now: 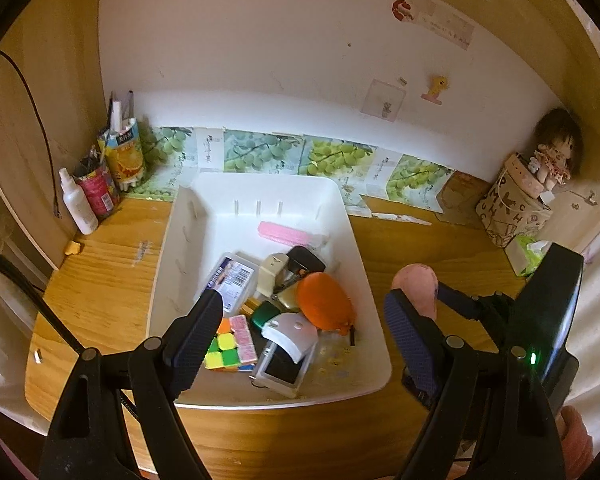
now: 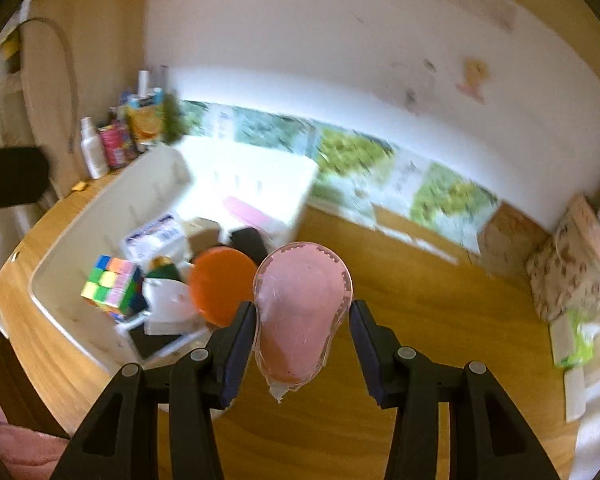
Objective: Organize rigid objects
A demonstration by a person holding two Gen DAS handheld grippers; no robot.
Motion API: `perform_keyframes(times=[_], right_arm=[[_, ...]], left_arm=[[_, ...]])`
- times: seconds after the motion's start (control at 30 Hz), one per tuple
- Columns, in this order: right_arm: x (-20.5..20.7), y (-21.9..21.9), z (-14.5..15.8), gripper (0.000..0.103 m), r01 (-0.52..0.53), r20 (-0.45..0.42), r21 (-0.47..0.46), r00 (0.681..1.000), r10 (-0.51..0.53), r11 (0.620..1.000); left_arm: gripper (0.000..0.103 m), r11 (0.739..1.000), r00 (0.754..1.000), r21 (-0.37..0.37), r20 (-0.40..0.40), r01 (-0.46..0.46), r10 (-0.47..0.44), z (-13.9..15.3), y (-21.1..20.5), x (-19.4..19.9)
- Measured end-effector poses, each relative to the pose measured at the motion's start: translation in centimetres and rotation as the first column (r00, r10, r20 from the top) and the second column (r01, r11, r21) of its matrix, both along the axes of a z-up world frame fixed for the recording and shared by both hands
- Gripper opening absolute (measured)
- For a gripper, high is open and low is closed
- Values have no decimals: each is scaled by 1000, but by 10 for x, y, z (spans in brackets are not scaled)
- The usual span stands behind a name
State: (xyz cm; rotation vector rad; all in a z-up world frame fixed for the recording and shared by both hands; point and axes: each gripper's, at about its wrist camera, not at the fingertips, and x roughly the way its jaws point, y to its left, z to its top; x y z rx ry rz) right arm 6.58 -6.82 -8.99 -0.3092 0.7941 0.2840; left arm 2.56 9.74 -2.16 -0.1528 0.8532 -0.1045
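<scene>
Sorting looks nearly done: the white bin [image 1: 172,240] already holds a puzzle cube [image 1: 230,344], orange pouch [image 1: 326,306] and more, while the right claw [image 2: 302,352] clasps a pink case [image 2: 302,308] above the tabletop [image 2: 420,300]; the left claw [image 1: 300,332] hovers wide open, empty

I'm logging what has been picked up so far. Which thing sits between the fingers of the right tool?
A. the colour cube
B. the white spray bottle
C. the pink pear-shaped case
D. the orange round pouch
C: the pink pear-shaped case sits between the right tool's fingers, over the wooden desk beside the white bin.
</scene>
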Motion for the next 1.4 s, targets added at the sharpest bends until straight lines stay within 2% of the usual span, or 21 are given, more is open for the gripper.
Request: perform_keyframes(times=[0.2,0.53,0.57,0.6,0.77,0.93,1.13,1.23,1.4], right_arm=[[-12,32,1,49,-106,30,8,994,106,994],[-13,59,-4,50,-166,13,82,986,165,983],[-14,61,-4,54,-168,14,86,986,167,982],[-14,63,-4,63,-170,18,90,986,169,981],[-17,63,-3,74,-159,30,114,987,157,981],[-21,49,-6,79,-97,3,161,995,98,982],[-30,10,-5,81,39,-79,225,997,-21,973],[-37,-13,-1,81,115,-142,236,986,-83,965],[-54,-53,16,85,252,-274,257,945,-180,933]], left_arm=[[85,1000,999,6,27,-26,25,6,16,-3],[85,998,995,27,79,-62,60,11,38,-8],[85,998,995,28,83,-63,60,12,39,-9],[85,998,994,29,88,-63,60,12,39,-9],[85,998,994,37,94,-53,50,12,39,-10],[85,998,996,51,82,-38,34,8,31,-11],[85,996,997,87,69,-24,18,5,10,-16],[85,996,999,94,47,-9,4,5,-3,-19],[85,995,999,93,40,18,-22,7,-21,-27]])
